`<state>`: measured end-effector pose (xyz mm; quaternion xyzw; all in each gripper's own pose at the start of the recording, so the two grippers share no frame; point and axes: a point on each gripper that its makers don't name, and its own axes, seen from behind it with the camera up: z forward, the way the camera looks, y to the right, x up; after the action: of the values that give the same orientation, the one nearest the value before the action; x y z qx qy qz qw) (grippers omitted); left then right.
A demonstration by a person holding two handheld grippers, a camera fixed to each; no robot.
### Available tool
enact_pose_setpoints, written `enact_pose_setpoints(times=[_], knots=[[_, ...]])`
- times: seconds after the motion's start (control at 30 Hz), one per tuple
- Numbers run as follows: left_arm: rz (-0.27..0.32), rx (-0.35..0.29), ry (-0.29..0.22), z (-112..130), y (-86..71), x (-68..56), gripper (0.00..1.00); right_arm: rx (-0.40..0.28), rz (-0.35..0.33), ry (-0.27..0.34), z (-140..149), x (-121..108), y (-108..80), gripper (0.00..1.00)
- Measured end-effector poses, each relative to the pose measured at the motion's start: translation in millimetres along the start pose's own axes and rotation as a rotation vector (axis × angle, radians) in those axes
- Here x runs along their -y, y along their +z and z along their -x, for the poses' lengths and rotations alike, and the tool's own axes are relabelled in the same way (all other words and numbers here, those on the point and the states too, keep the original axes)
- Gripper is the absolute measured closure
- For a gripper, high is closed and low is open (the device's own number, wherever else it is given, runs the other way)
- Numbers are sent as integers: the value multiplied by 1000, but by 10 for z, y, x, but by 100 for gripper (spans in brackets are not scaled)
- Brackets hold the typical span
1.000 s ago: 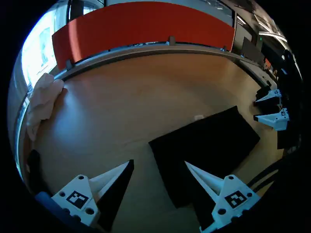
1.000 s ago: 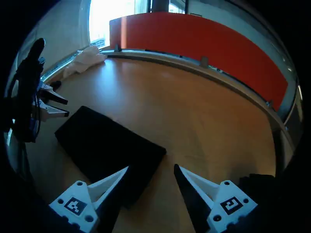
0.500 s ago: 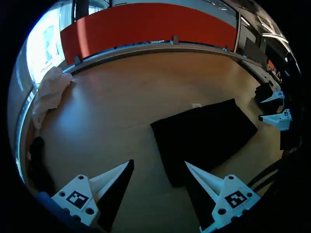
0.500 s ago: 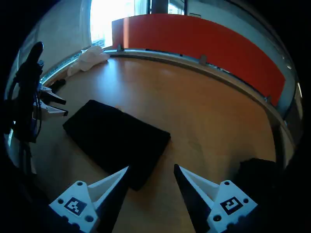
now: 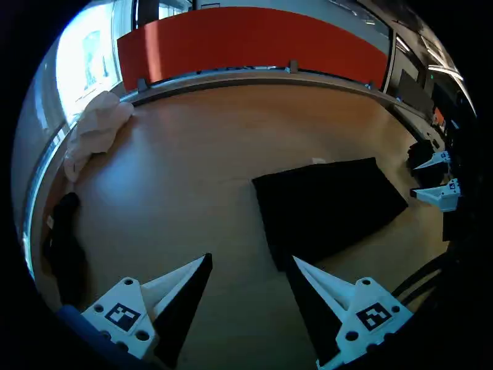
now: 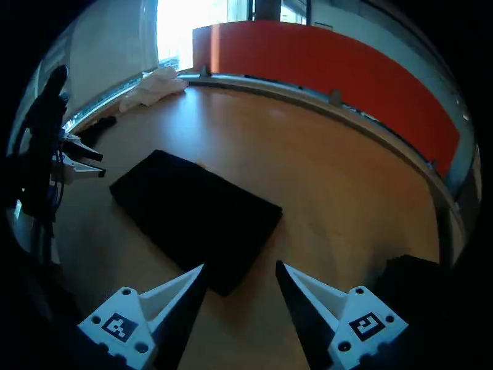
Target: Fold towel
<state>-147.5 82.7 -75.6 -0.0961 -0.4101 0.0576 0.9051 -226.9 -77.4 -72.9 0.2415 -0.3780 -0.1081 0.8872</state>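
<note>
Showing both grippers poised over a wooden table (image 5: 203, 142) with the black towel (image 5: 326, 209) lying flat between them as a compact, straight-edged rectangle. In the left gripper view, the left gripper (image 5: 251, 259) has its two fingers spread wide with nothing between them; the towel's near corner lies just ahead of the right-hand finger, apart from it. The right gripper (image 5: 428, 180) appears beyond the towel's far end, its fingers likewise parted and empty. In the right gripper view, the towel (image 6: 194, 216) runs diagonally from the left gripper's side towards the camera, its nearest corner lying just ahead of the gap between the spread fingers, without visible contact.

A pale crumpled cloth (image 5: 95, 129) lies at the table's edge below a red panel (image 5: 246, 37), well apart from the towel.

Step in hand, as judged: the towel looks already folded at least once, and neither gripper grasps it. Whether a further fold is intended cannot be told. If so, the next move calls for each gripper to descend on a corner of one short edge, pinch through all the layers, and carry that edge across to meet the opposite one.
</note>
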Motion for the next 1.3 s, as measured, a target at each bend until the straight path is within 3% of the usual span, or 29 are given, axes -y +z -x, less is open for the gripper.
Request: enact_pose_setpoints(times=[0.3,0.67,1.3], knots=[[-42,0,-35,213,-247,139,15,31,-40,-68,68,50,48,20],[-54,8,-69,388,-374,165,15,71,-66,-91,202,71,82,24],[-63,18,-83,530,-481,213,15,140,-110,-108,464,139,137,82]])
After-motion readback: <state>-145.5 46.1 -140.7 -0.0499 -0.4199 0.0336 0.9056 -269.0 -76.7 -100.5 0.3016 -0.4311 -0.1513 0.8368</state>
